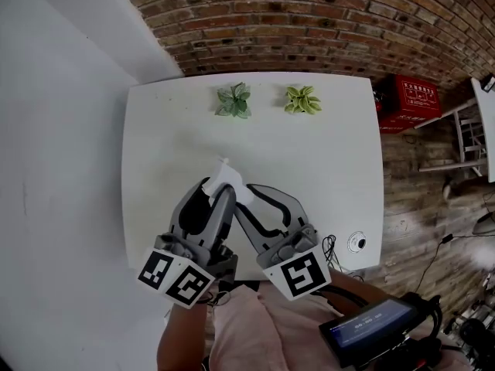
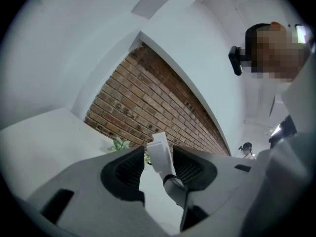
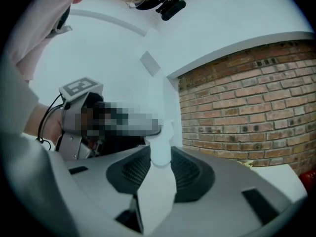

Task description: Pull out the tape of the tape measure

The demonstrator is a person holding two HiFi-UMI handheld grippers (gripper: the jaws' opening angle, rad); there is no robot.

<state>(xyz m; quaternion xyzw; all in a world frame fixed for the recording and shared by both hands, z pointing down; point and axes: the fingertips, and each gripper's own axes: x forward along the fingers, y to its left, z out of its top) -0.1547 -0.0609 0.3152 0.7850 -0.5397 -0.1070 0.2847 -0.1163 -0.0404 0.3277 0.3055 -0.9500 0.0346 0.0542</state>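
**Setting.** White bench (image 1: 170, 130) with its far edge against a brick wall (image 1: 309, 14). Two small potted plants stand near the far edge, one grey-green (image 1: 233, 100) and one yellow-green (image 1: 302, 100). A small round white device (image 1: 356, 243) sits near the near right corner.

**Item.** Tape measure (image 1: 226, 178), white. It is held in the air over the near half of the bench, roughly midway between the left and right edges, where the two tongs meet tip to tip in a V.

**Right tongs** (image 3: 160, 154). Pinching the white body of the tape measure, with both pads against it.

**Left tongs** (image 2: 159, 157). Narrowed round a white end piece that stands upright between the pads. One pad seems to touch it. A sliver of background shows beside the other, so a firm pinch does not look made.

**Governing relation.** The item lies directly ahead of both tips, which share it from opposite sides, neither hand nearer. The line between the tips runs roughly along the near edge of the bench. Judged: the tape should come out along that line, with the left tongs first closing fully, then the two drawing apart toward the left and right edges.
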